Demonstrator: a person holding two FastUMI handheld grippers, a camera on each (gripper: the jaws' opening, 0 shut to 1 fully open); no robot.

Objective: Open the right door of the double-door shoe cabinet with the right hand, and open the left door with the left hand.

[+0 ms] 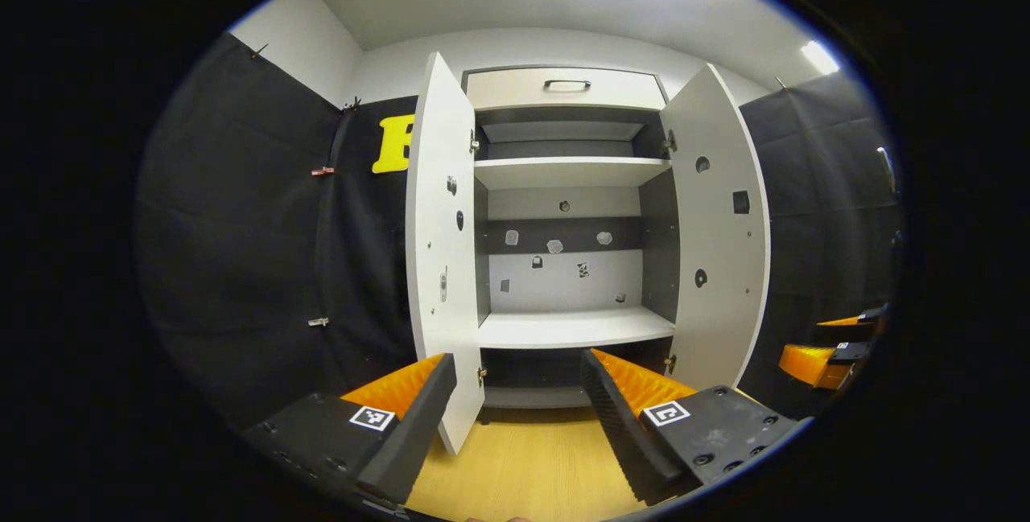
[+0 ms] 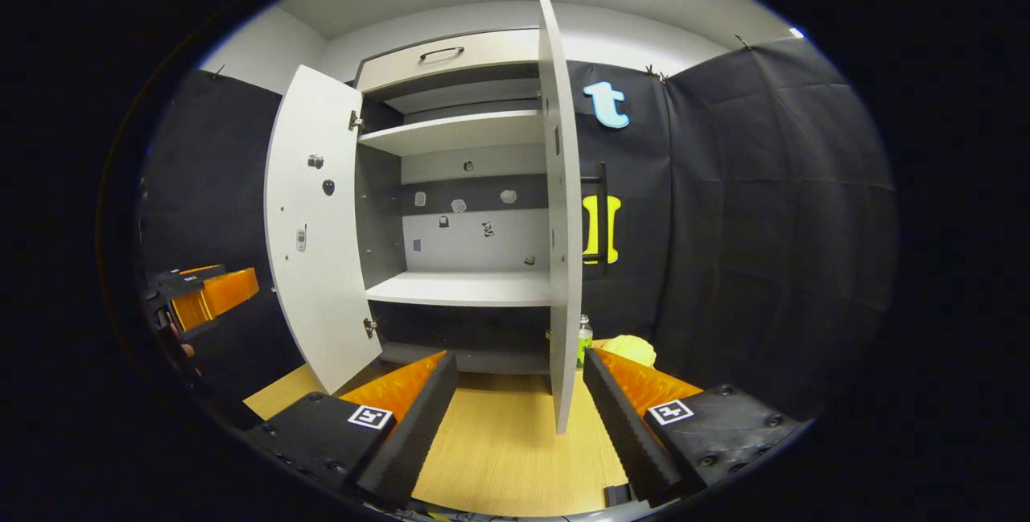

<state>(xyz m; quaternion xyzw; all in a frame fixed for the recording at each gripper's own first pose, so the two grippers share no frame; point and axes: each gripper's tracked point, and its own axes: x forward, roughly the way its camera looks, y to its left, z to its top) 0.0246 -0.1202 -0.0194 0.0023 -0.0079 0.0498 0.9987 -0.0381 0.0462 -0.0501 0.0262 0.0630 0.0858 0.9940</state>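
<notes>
Both doors hang wide: left door [image 1: 438,265], right door [image 1: 716,240]. My left gripper [image 1: 519,401] and right gripper [image 2: 519,401] sit before the shoe cabinet [image 1: 563,329], fingers apart, gripping nothing.

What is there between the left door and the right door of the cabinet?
Between left door and right door lie open shelves, seen in both views.

Left door [image 1: 441,265] swung left, right door [image 1: 718,240] right; shelves [image 1: 573,327] between.
</notes>
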